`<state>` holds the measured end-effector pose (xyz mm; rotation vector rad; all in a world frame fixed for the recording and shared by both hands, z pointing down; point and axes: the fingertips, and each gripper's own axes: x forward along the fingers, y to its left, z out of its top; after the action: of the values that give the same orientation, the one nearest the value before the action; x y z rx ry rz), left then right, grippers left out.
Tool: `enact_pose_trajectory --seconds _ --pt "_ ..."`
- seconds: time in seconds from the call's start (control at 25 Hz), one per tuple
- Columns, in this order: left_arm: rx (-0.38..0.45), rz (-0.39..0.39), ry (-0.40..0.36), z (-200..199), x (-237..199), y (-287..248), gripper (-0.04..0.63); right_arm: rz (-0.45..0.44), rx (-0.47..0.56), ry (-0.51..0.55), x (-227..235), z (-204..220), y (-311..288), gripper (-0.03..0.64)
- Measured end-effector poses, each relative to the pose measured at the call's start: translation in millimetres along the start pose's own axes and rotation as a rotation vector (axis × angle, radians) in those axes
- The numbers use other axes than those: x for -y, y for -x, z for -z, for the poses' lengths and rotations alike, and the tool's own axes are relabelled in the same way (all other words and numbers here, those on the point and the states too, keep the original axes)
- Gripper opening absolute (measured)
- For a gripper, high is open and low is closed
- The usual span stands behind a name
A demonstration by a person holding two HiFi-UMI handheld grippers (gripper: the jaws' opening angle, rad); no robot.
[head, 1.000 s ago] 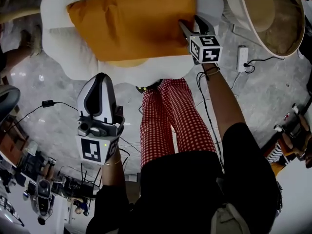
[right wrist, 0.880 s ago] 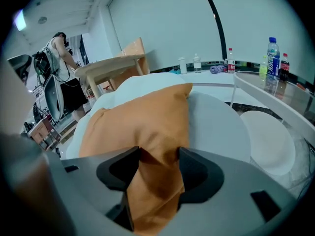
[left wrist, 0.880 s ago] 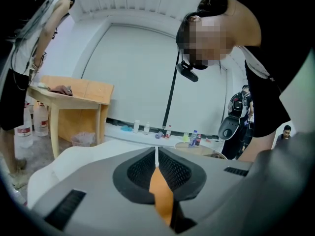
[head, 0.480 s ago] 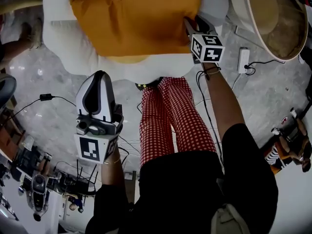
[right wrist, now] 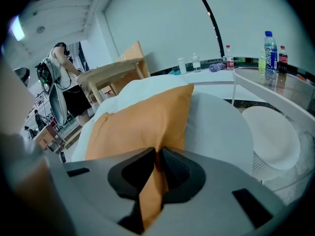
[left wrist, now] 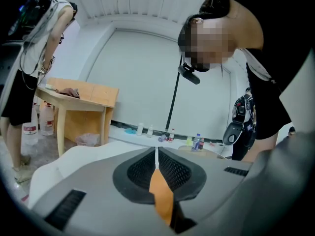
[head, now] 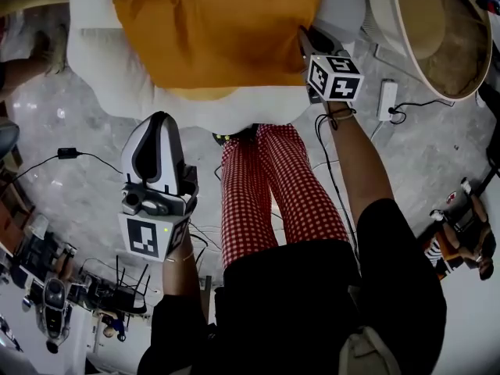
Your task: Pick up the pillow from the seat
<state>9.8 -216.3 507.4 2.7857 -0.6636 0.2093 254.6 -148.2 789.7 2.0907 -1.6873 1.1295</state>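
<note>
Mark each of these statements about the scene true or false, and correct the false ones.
1. An orange fabric pillow lies on the white cushioned seat. True.
2. The right tongs pinch the pillow's fabric at its edge. True; their jaws have just been closing on it.
3. The left tongs also grip the pillow. False: they are shut on nothing, held apart from the seat, over the grey stone floor.
4. The person wears plain blue trousers. False: the trousers are red-and-white checked.
5. The pillow has already been lifted clear of the seat. False: it rests on it.
</note>
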Motion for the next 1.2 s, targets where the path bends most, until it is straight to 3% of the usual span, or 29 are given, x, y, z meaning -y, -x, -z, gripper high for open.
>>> enact_pose_trajectory --seconds 0.24,0.72,0.96,1.2 --pt "0.024 -0.026 -0.014 -3 -5 9 0.011 0.013 -0.029 0.058 -3 -1 0 0.043" --pt "0.037 0.005 -0.032 17 -32 12 0.011 0.085 -0.005 0.026 1 4 15 0.040" --pt "0.014 -0.018 -0.002 36 -73 18 0.012 0.148 0.014 -0.010 -3 8 15 0.038" --pt "0.050 -0.006 0.021 47 -102 20 0.012 0.182 0.015 -0.008 -7 11 21 0.038"
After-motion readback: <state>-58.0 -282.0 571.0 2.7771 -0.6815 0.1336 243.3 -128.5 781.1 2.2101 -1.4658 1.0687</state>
